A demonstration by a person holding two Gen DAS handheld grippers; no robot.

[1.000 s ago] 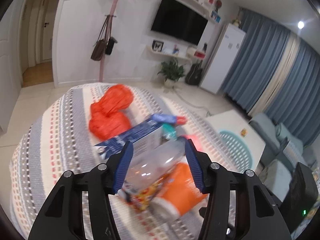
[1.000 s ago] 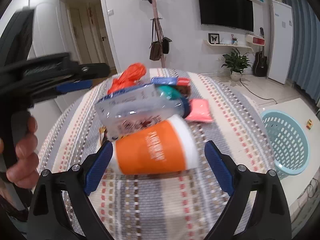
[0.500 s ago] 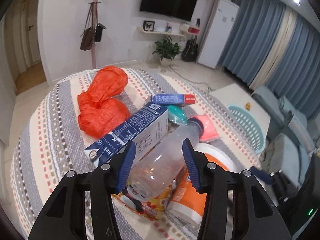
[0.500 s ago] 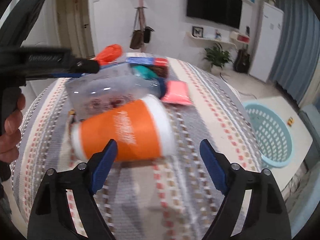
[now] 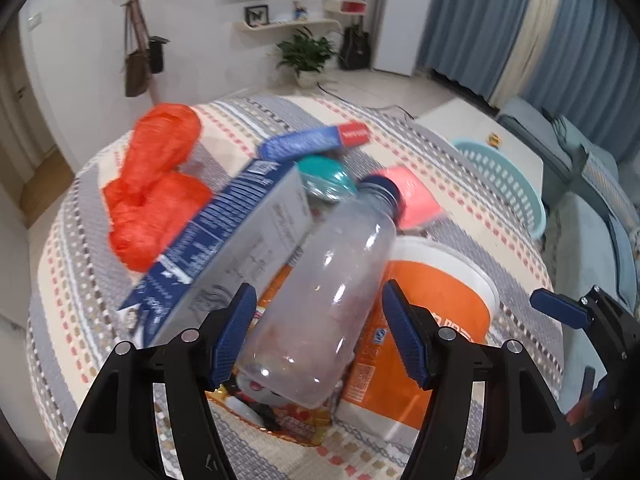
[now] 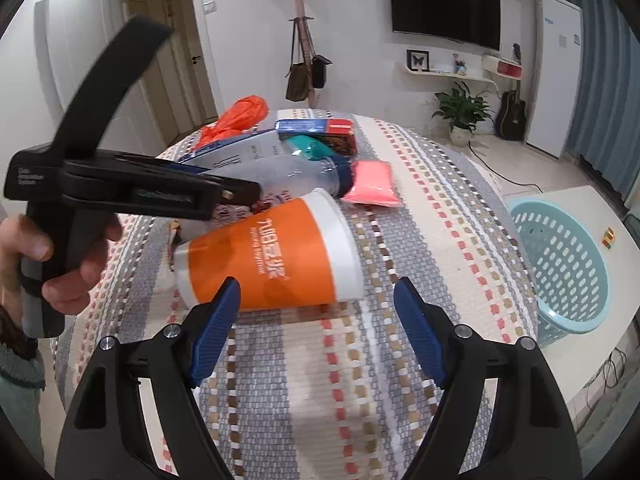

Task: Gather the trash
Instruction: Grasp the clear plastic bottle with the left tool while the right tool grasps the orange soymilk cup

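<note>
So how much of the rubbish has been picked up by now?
Nothing looks collected: the blue basket beside the table appears empty. In hand: the left claw, jaws opening, straddles the clear bottle; the right claw stands open just before the orange cup, not gripping it. Left on the table: the carton, red bag, pink packet and the rest.

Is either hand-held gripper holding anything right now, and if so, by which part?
Neither. The left hand-held gripper straddles the bottle's lower body, jaws opening, pads clear of it. The right hand-held gripper is open, just short of the orange cup.
</note>
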